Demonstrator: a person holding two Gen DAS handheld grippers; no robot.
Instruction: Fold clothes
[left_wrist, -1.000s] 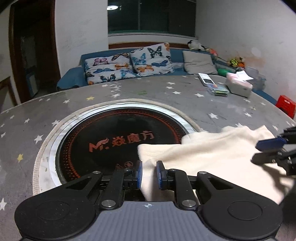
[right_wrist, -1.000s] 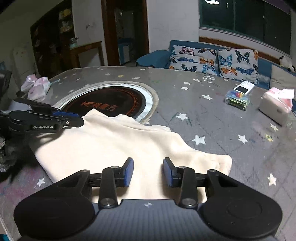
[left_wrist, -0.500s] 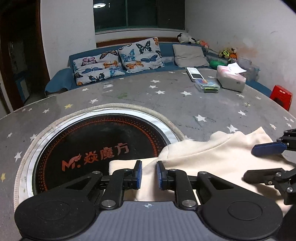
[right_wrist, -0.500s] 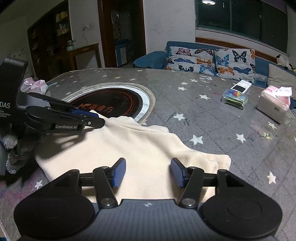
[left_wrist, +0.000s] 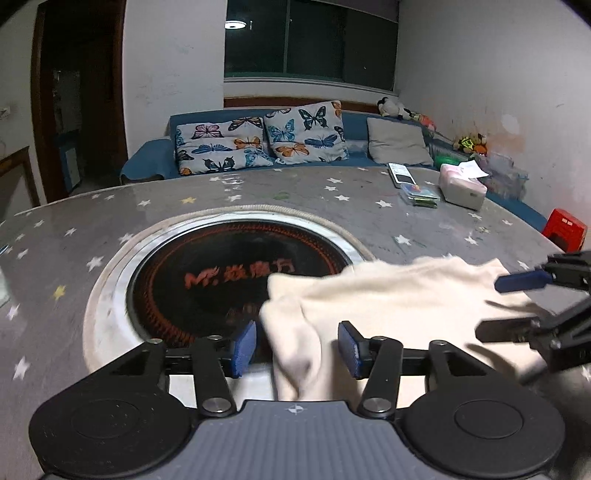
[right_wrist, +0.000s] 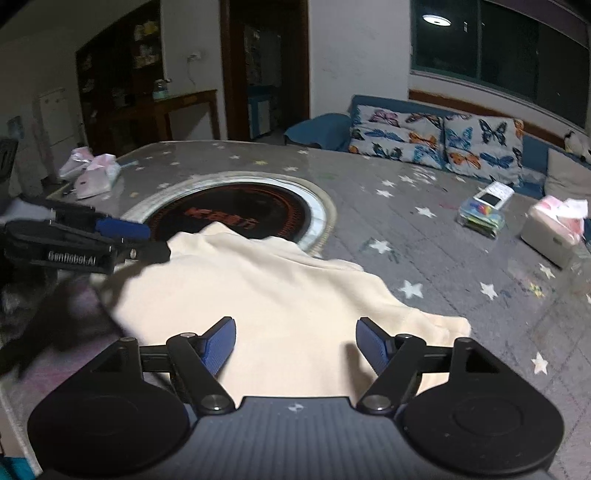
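Across the star-patterned surface (right_wrist: 424, 236), a cream garment (right_wrist: 273, 295) is lying partly folded, its far edge lapping the round hotplate (right_wrist: 236, 214). At lower left, the left claw (left_wrist: 297, 347) is opening around a limp fold; rightward, the right claw (right_wrist: 295, 347) is spreading, apparently releasing the cloth.

Star-patterned table (left_wrist: 332, 206) bears a tissue box (left_wrist: 461, 186) and perhaps a phone (left_wrist: 402, 175).

Cream garment (left_wrist: 388, 295) near edge hidden behind gripper body, cooktop lettering (left_wrist: 240, 275) blurred — part covered by garment
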